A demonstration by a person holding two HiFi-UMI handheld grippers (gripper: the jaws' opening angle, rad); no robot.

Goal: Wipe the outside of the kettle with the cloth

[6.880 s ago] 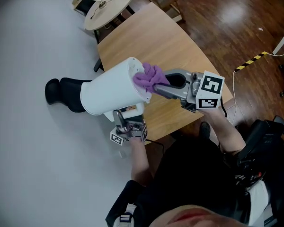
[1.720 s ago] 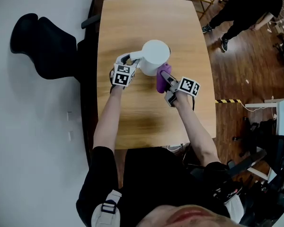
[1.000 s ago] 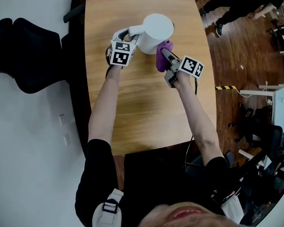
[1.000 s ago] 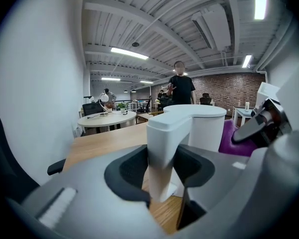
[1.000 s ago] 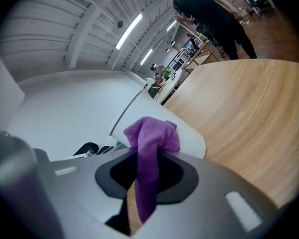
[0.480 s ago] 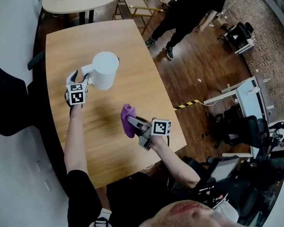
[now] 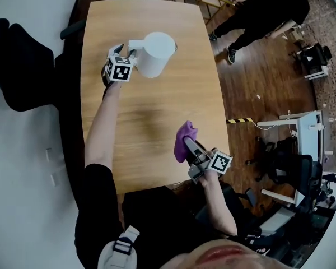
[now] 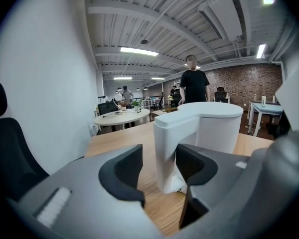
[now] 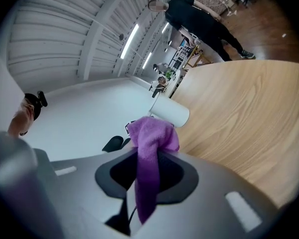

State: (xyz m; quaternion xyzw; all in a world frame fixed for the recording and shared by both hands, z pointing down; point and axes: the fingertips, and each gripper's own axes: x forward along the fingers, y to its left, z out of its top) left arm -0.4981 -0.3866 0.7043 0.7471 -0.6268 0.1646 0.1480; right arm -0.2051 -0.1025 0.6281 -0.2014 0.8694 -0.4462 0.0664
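Note:
The white kettle (image 7: 157,54) stands upright on the far part of the wooden table (image 7: 151,105). Its handle (image 8: 167,153) sits between the jaws of my left gripper (image 7: 129,54). Those jaws have just been closing, but a gap still shows between the left pad (image 8: 123,172) and the handle, so the gripper is open. My right gripper (image 7: 191,151) is far from the kettle, near the table's near right edge, and shut on the purple cloth (image 7: 185,140). The cloth (image 9: 150,138) bunches above the jaws, with the kettle (image 9: 170,112) small behind it.
A person in black (image 7: 263,10) stands on the wooden floor beyond the table's far right corner. A black chair (image 7: 11,55) sits left of the table. A round table (image 8: 122,117) stands farther back. The table's right edge (image 7: 219,128) runs close to my right gripper.
The right gripper has carried the cloth away from the kettle's side, back toward the near right edge of the table. The left gripper has stayed at the kettle's handle.

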